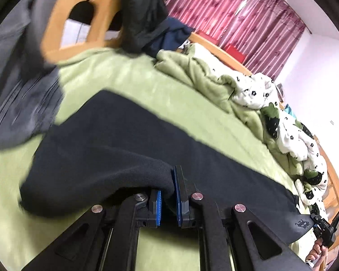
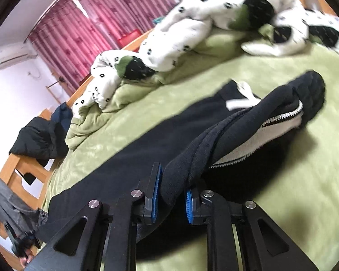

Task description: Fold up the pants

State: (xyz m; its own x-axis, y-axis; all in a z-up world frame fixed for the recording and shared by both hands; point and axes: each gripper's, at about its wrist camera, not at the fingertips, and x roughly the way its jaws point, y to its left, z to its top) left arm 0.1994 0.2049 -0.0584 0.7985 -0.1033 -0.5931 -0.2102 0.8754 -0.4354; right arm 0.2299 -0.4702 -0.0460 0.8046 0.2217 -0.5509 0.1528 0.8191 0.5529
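Fingers [image 1: 179, 194] of both grippers pinch the pants' [image 1: 115, 131] ends.

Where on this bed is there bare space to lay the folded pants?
Bare green blanket lies between the black pants and the crumpled spotted quilt, and again right of the zipper end. It is crowded along the quilt ridge and near the grey garment.

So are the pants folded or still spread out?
Spread: the pants lie lengthwise on the bed, each end pinched and lifted by a gripper.
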